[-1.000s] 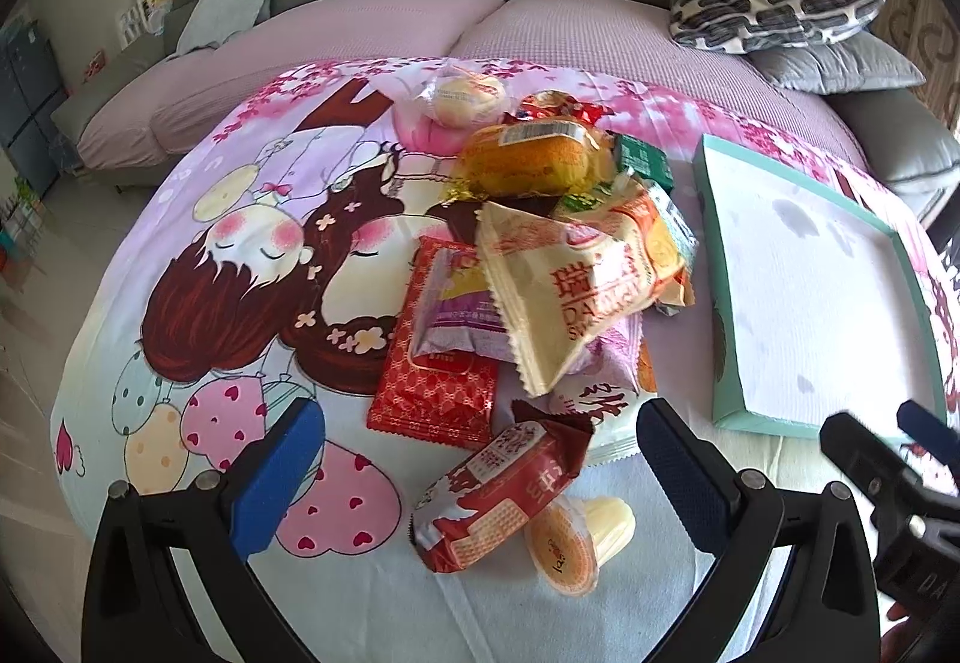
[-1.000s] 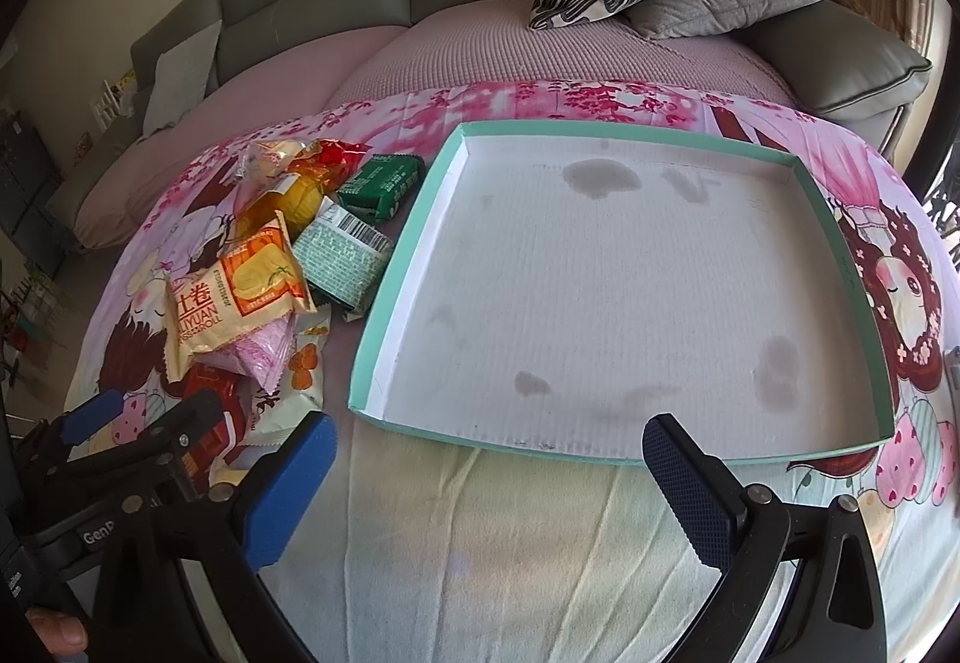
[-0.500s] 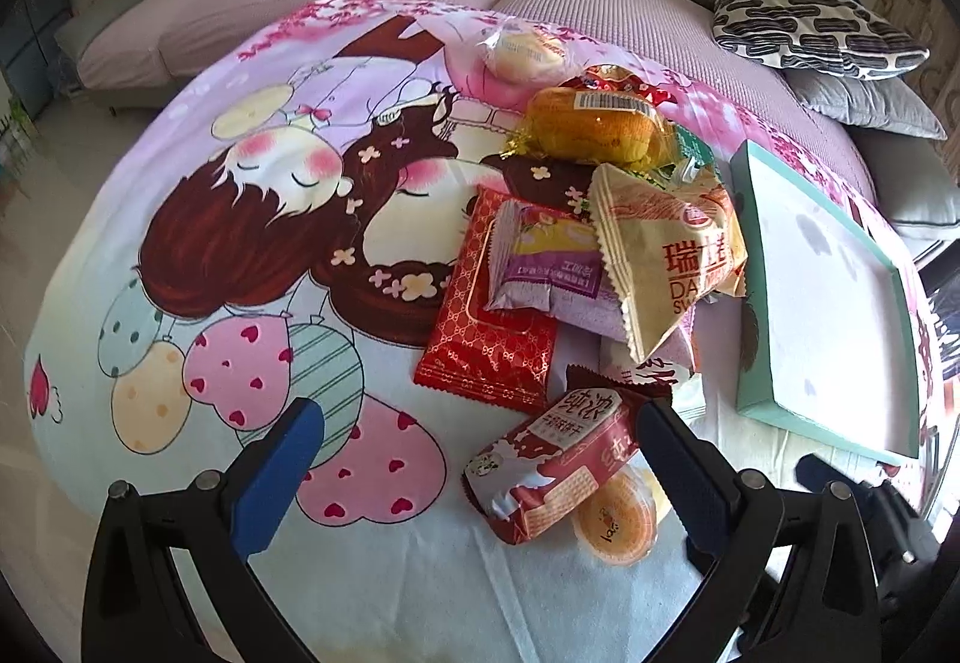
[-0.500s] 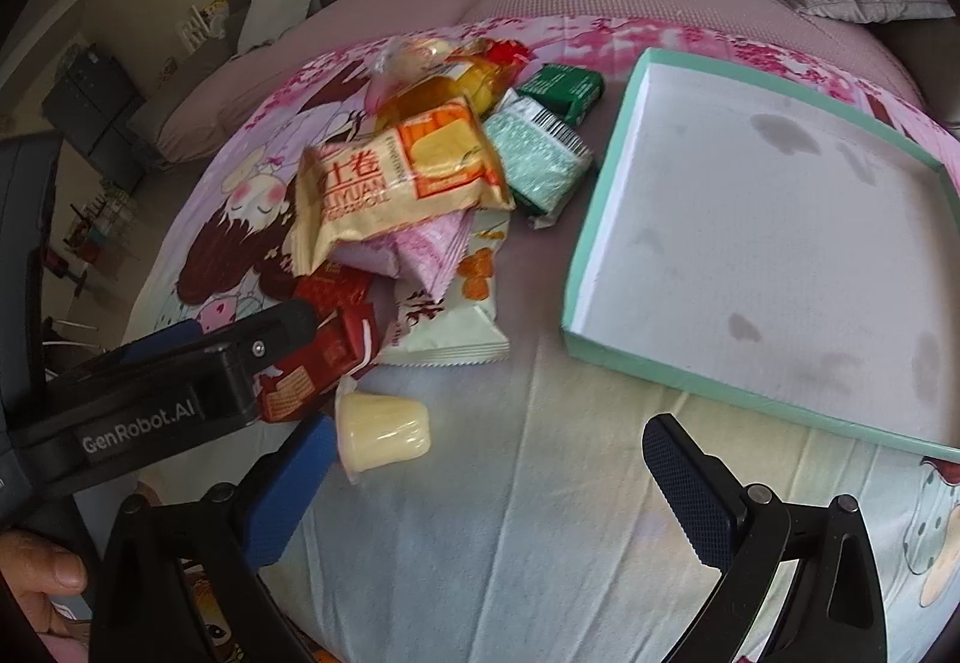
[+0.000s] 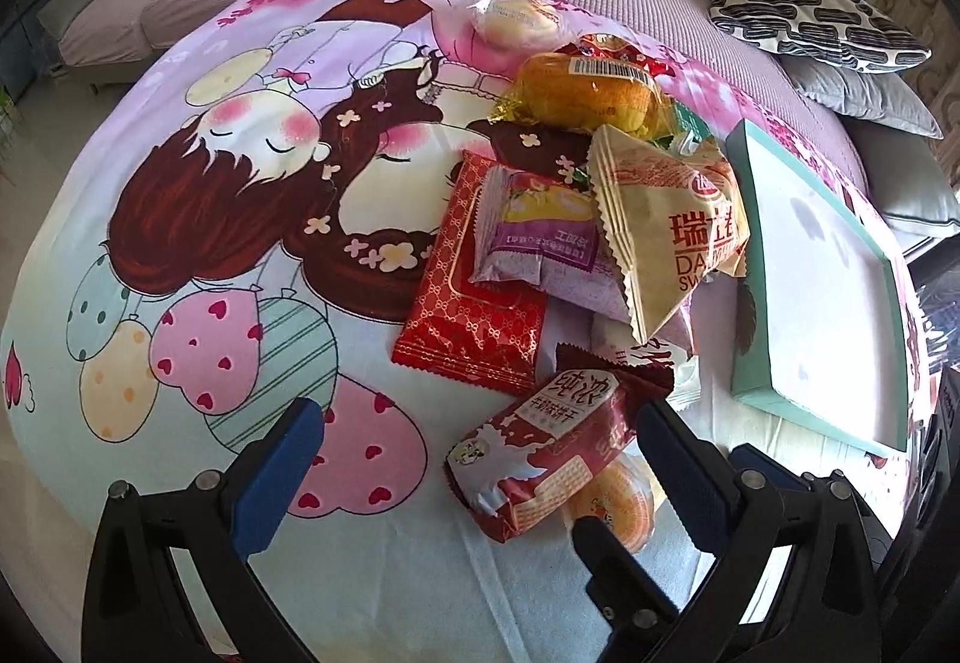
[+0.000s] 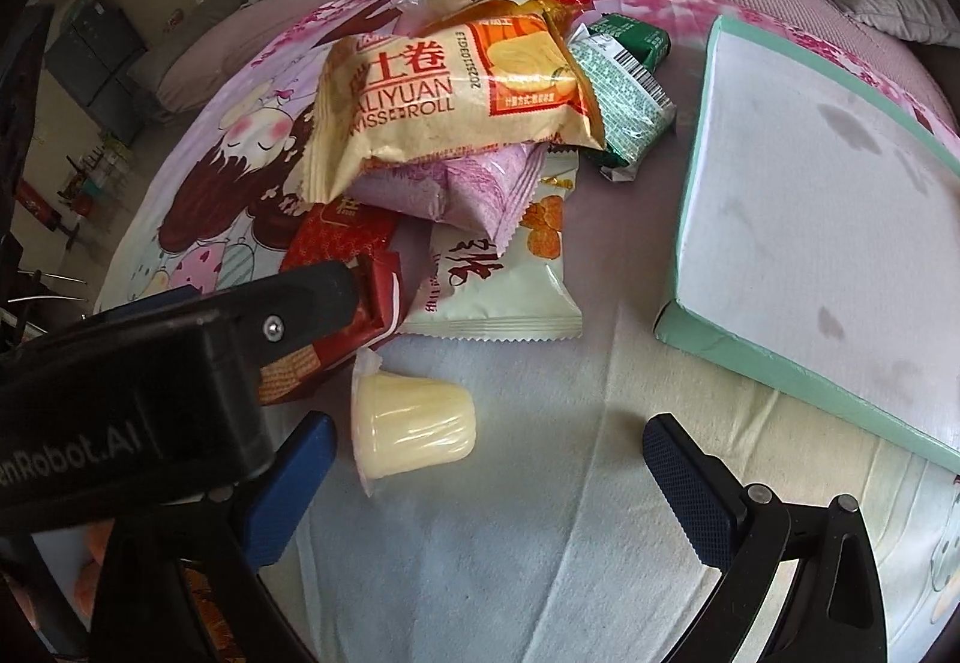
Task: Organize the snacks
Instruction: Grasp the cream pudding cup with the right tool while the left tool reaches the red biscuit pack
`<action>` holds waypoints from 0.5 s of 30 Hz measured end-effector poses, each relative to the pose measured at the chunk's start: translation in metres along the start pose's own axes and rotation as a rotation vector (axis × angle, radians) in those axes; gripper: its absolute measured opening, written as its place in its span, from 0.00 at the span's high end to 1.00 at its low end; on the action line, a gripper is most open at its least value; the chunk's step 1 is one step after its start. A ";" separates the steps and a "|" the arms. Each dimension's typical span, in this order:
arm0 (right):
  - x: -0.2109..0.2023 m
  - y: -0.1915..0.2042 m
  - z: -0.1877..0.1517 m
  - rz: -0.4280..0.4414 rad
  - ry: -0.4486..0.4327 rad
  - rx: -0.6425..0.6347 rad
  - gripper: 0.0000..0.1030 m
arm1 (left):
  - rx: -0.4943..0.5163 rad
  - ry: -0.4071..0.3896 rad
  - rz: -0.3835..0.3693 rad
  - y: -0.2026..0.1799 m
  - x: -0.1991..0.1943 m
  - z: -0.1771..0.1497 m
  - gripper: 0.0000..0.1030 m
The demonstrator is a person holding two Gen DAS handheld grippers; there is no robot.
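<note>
The job is at its opening step: no snack has reached the tray (image 6: 804, 195), which lies bare on the right of the cartoon cloth (image 5: 198, 255), while the pile of snacks (image 6: 468, 123) sits heaped to its left. Judging by the aim of both tools, the first pick is being lined up at the near edge of the pile.

The left gripper (image 5: 480, 447) hangs low over the cloth with its jaws spread wide and nothing between them, the red biscuit packet (image 5: 552, 453) lying just ahead of its right finger. The right gripper (image 6: 480, 459) is likewise released and empty, pointing at the pale jelly cup (image 6: 411, 420), which lies on its side just inside its left finger and close against the biscuit packet.

The next move likely calls for one claw to drop around its target and close gently. The cup is small and round, so it may roll.
</note>
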State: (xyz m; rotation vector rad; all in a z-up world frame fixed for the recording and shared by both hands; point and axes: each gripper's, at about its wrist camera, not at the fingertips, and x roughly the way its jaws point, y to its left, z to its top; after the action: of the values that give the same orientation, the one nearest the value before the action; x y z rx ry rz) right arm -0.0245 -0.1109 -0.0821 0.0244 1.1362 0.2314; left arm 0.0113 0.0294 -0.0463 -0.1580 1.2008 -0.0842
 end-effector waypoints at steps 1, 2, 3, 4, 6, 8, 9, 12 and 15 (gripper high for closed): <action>0.001 0.002 0.000 0.007 -0.002 -0.004 0.02 | 0.005 0.007 -0.007 -0.001 0.002 0.000 0.00; 0.001 0.003 0.000 0.013 -0.003 -0.005 0.05 | 0.010 0.012 -0.014 -0.001 0.003 0.001 0.00; 0.004 0.007 0.002 0.012 -0.004 -0.007 0.07 | 0.014 0.018 -0.022 -0.002 0.005 0.001 0.00; 0.006 0.008 0.002 0.008 -0.003 -0.007 0.07 | 0.018 0.025 -0.028 -0.003 0.006 0.001 0.00; 0.010 0.010 0.004 0.004 -0.005 -0.002 0.09 | 0.020 0.043 -0.029 -0.005 0.011 0.002 0.00; 0.012 0.011 0.005 0.002 -0.007 0.004 0.11 | 0.015 0.065 -0.035 -0.005 0.016 0.004 0.00; 0.008 0.007 0.003 0.003 -0.005 0.006 0.11 | 0.012 0.073 -0.037 -0.005 0.019 0.004 0.00; 0.003 0.003 0.001 -0.003 -0.006 0.006 0.15 | -0.002 0.089 -0.046 -0.002 0.025 0.006 0.01; -0.001 0.000 0.000 0.000 -0.012 0.009 0.24 | -0.012 0.091 -0.065 0.001 0.027 0.007 0.12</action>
State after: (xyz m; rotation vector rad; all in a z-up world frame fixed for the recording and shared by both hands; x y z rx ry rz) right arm -0.0247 -0.1107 -0.0814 0.0338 1.1253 0.2252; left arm 0.0276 0.0267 -0.0690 -0.2057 1.2872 -0.1419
